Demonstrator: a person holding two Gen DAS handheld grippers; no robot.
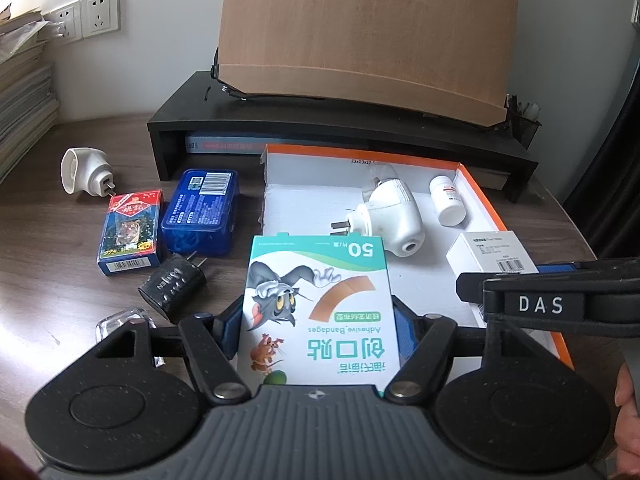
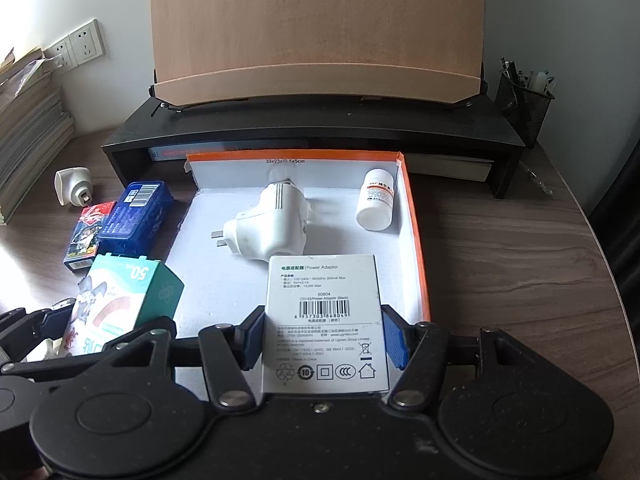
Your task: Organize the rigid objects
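A: Bandage box (image 1: 318, 312) is sitting clamped between the blue pads of the left gripper (image 1: 318, 326), its far end reaching ahead of the fingertips toward the near left edge of the orange-rimmed tray (image 1: 476, 188). Beyond the left finger, the playing-card pack (image 1: 130, 232), blue tin (image 1: 202, 210), black charger (image 1: 174, 286) and a white plug (image 1: 86, 172) are waiting on the desk.

B: And the other side?

A: The right gripper (image 2: 325, 340) is squeezing the white power adapter box (image 2: 324, 320) by its two side faces, the box hanging over the tray's near end. Ahead of those fingers, a white plug-in device (image 2: 272, 222) is lying mid-tray, with a pill bottle (image 2: 376, 200) beyond the right fingertip, near the wall.

B: How would you set them down well?

A: I'd judge it best lowering each box flat into bare floor, short of the device, and spreading the pads only once the base is resting, so nothing is tipping.
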